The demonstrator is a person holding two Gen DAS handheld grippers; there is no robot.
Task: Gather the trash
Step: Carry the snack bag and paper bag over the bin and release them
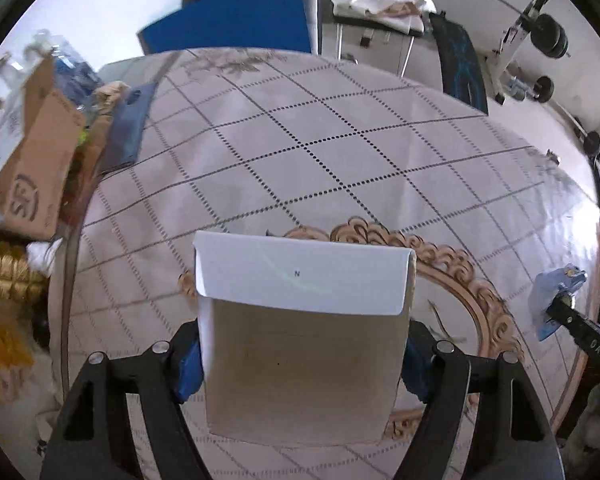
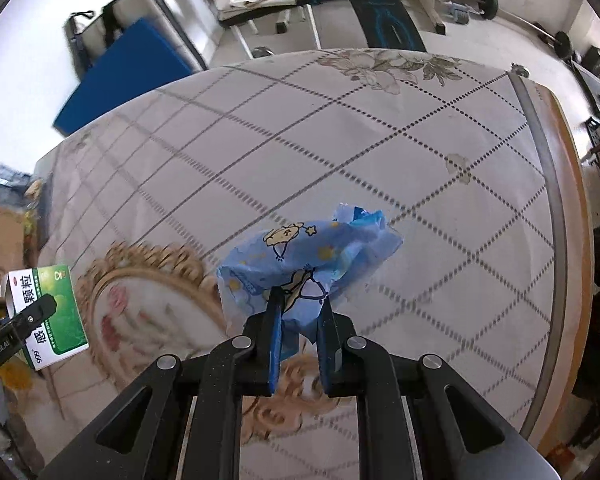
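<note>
over the table [image 1: 340,140], my left gripper [image 1: 300,364] clamps a box [image 1: 300,340]; my right gripper [image 2: 300,320], at 3 o'clock, pinches a wrapper [image 2: 312,252].

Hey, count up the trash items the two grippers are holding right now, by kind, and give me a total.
Green and white cardboard medicine box, clamped in the left gripper: 1
Crumpled blue cartoon-print plastic wrapper, pinched in the right gripper: 1
Total: 2
</note>
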